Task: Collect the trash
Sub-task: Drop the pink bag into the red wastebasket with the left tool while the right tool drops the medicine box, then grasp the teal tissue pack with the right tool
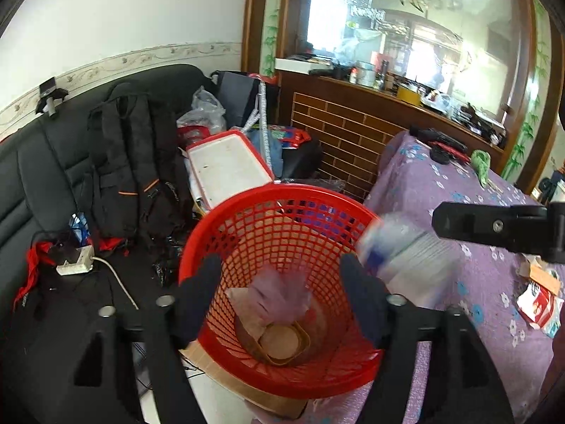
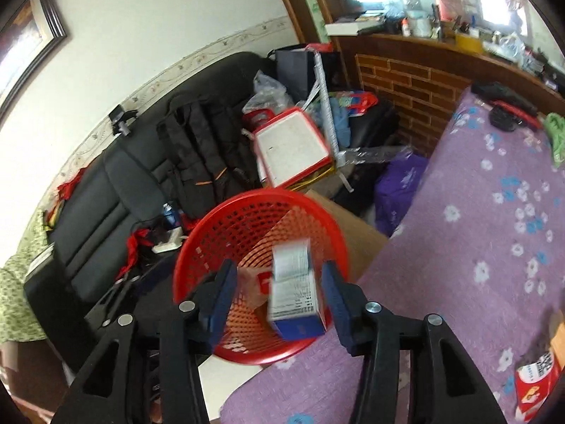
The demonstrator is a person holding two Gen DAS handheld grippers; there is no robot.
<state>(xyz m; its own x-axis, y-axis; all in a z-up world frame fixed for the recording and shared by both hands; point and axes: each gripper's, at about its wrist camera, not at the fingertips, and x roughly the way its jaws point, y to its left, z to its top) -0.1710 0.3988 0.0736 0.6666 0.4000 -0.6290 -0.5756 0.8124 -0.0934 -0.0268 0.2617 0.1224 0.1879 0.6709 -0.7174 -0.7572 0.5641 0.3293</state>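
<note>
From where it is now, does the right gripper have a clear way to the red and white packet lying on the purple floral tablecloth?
Probably yes: the right gripper stands open, and the packet lies uncovered on the tablecloth nearby.

Red mesh basket holds trash; blurred plastic bottle at its rim.

Table, covered by a purple cloth with white and blue flowers: one red-and-white wrapper at the near right edge; one green cloth and a black-and-red item (too blurred to identify) at the far end.

Black sofa: one black backpack upright against the backrest; one white power strip with its cable on the seat; one white tray with red rim, tilted among bags at the far end.
</note>
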